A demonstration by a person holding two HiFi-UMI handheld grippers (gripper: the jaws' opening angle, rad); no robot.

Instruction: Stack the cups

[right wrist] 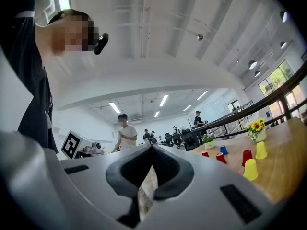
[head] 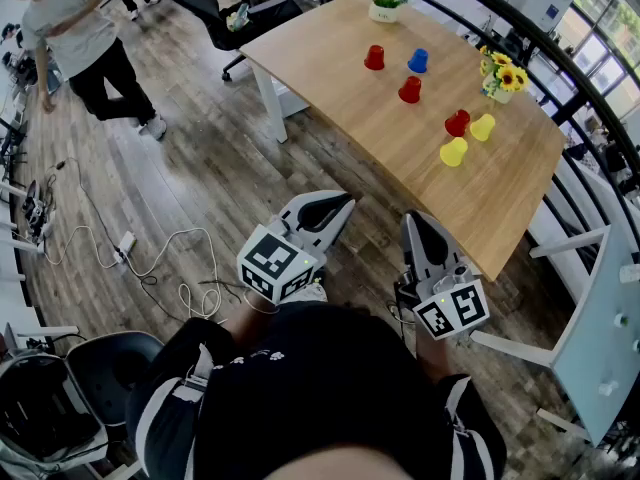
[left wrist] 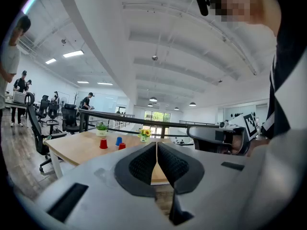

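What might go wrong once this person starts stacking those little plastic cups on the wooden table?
1. The red plastic cup and yellow plastic cup stand close together, so grabbing one may topple the other.
2. The sunflower vase stands just behind them and might get knocked.
3. Loose white cables on the floor could trip someone.

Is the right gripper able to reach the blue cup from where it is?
Probably not yet. The right gripper is shut and held close to the person, off the table, and the blue cup stands far across it. Nothing blocks the way; it only looks too far.
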